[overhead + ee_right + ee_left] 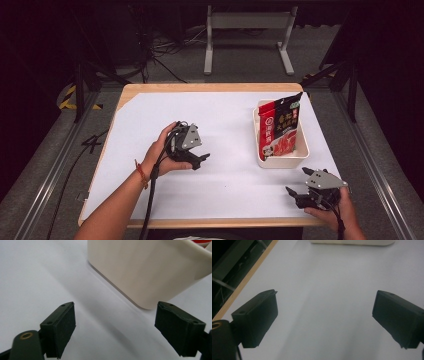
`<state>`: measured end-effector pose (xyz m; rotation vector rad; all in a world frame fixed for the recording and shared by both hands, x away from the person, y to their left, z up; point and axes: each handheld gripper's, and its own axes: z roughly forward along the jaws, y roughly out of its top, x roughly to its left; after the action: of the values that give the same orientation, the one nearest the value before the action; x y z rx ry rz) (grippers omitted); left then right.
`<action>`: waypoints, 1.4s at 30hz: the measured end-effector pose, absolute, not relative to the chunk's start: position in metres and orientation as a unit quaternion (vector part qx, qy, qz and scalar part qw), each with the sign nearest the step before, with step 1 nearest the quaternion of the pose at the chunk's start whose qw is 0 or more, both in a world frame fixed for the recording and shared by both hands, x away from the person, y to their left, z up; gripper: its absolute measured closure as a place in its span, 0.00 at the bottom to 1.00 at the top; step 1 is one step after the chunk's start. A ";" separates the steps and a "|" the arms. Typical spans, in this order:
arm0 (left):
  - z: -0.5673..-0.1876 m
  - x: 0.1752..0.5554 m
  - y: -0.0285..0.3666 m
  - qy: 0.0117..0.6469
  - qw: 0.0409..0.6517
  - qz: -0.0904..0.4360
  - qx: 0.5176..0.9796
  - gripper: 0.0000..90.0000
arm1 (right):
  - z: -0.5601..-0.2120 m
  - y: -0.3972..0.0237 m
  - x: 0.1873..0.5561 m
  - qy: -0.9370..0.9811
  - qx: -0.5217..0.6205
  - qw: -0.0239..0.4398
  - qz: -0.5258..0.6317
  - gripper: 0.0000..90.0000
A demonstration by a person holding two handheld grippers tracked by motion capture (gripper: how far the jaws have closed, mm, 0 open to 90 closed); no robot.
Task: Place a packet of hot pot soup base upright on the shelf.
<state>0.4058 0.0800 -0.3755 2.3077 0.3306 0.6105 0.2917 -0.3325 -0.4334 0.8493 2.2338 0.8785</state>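
A: The left black two-jaw gripper (200, 160) hovers mid-table, jaws wide, empty. The right gripper (300, 187)?

B: Wide too, near the cream plastic bin (300, 150) holding a red foil pouch (280, 131).

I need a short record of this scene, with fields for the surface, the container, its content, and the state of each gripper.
surface: table with a white cover and a wooden edge
container: cream bin on the far right part of the table
content: red and black food pouch, standing up out of the bin
left gripper: open, holds nothing, above the middle of the table
right gripper: open, holds nothing, near the bin's front corner
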 end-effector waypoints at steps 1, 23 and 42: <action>-0.377 0.405 0.081 0.130 0.356 0.236 0.895 0.08 | -0.433 -0.332 0.291 0.840 0.317 0.294 0.329 0.18; -0.411 0.380 0.132 0.162 0.314 0.249 0.902 0.08 | -0.432 -0.332 0.291 0.840 0.315 0.296 0.328 0.18; -0.439 0.356 0.192 0.234 0.312 0.236 0.890 0.08 | -0.432 -0.331 0.292 0.839 0.316 0.294 0.330 0.18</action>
<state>0.3555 0.1920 -0.4387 2.3491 0.6180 0.6239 0.2916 -0.3315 -0.4325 0.8418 2.2345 0.8798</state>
